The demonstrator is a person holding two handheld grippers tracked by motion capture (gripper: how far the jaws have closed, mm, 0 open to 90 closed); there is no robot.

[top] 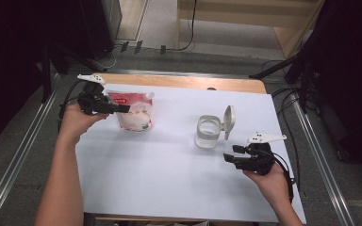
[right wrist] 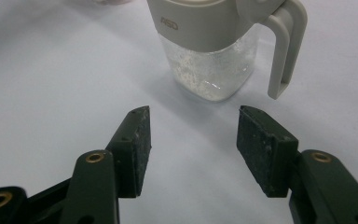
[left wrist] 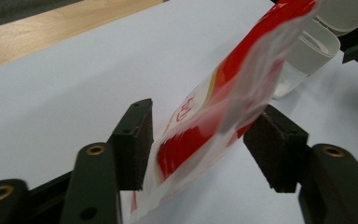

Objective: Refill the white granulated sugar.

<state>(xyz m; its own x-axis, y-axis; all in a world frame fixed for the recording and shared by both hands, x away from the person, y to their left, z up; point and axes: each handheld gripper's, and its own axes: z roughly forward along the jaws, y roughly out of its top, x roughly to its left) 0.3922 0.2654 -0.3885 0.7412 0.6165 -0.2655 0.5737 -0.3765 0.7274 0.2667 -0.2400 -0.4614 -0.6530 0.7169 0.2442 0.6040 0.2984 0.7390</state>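
The counter (top: 169, 188) carries a smooth white sheet that stops short of the far wooden edge. The wide middle and near part of the sheet lie bare between the two hands.

The pouch (top: 133, 110) stands near the far left corner of the sheet. It is a glossy, flexible plastic bag, red at the top with pale contents below. In the left gripper view its crinkled red-and-clear edge (left wrist: 223, 107) runs slantwise between the jaws. The left gripper (top: 122, 108) has its jaws apart around that edge; one pad sits right at the film, the other pad stands clear of it, so no clamp is made.

The jar (top: 208, 131) stands right of centre, well apart from the pouch. It has a clear body holding white grains, a cream plastic collar, a looped handle (right wrist: 282, 51) and a lid (top: 228, 121) hinged upright.

The right gripper (top: 231, 153) rests just beside the jar's near right, jaws apart with nothing between them.
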